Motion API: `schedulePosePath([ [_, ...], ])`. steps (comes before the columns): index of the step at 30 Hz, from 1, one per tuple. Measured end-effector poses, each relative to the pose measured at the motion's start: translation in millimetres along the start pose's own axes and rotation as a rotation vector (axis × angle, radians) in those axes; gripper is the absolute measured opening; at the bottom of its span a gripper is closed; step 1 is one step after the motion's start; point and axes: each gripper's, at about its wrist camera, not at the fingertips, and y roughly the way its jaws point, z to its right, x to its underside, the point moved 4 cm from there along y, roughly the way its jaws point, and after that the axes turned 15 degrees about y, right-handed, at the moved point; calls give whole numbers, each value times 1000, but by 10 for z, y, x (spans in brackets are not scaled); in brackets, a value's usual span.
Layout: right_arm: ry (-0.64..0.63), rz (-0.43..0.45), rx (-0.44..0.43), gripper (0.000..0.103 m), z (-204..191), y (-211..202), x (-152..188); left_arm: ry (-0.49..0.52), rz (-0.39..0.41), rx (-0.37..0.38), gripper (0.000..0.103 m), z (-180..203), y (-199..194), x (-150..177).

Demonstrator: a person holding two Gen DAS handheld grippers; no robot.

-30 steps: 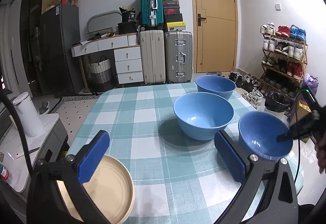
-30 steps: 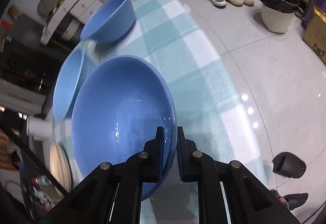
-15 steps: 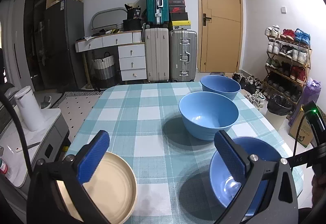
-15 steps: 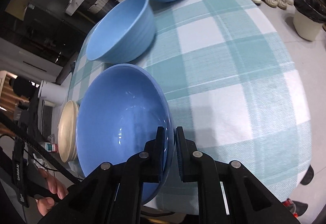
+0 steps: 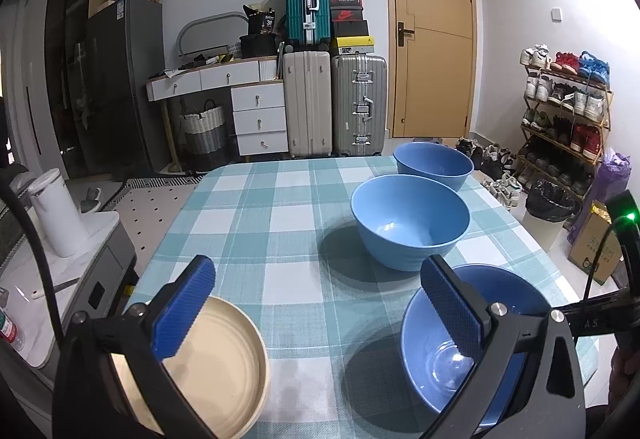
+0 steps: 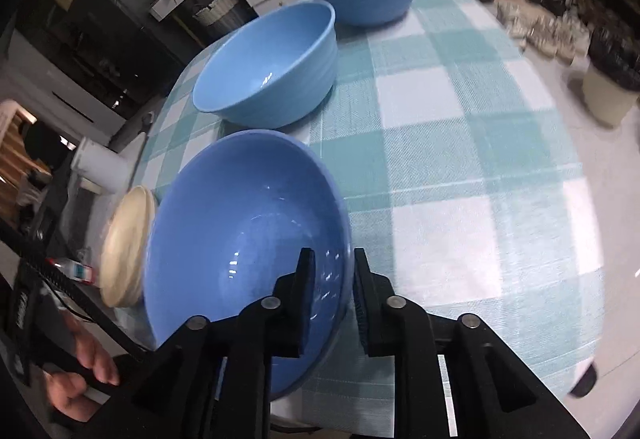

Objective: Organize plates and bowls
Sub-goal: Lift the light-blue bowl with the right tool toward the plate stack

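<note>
Right tongs (image 6: 330, 293) have just been opening, jaws straddling the near round blue plastic bowl's (image 6: 240, 223) rim, releasing it onto the checked worktop (image 6: 460, 159). Left tongs (image 5: 316, 307) spread, empty. Beige plate (image 5: 216, 363) at bowl's nine o'clock.

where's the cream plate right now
The cream plate sits at the table's near left corner in the left wrist view, under the open left gripper, across from the nearest blue bowl.
</note>
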Motion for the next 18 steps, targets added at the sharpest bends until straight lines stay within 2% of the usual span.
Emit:
schedulePosePath([
  [3, 1, 47, -6, 38, 42, -97, 2, -7, 15, 6, 103, 1, -22, -2],
  [5, -18, 100, -16, 51, 45, -194, -5, -5, 23, 9, 103, 17, -32, -6],
  [9, -75, 227, -24, 55, 9, -436, -3, 4, 19, 8, 103, 55, -23, -7],
  [12, -143, 397, -47, 74, -131, -675, 56, 6, 17, 11, 103, 93, -7, -16],
  [13, -165, 445, -53, 84, -200, -738, 85, 6, 16, 13, 103, 104, -1, -20],
  [14, -187, 479, -63, 88, -268, -794, 106, 5, 15, 15, 103, 114, 5, -25],
  [16, -245, 549, -80, 91, -430, -888, 164, 0, 8, 21, 103, 142, 25, -22],
  [17, -280, 583, -80, 99, -528, -921, 197, 0, 7, 22, 103, 154, 32, -17],
  [18, -305, 602, -79, 102, -602, -940, 220, 4, 3, 19, 103, 172, 45, -9],
])
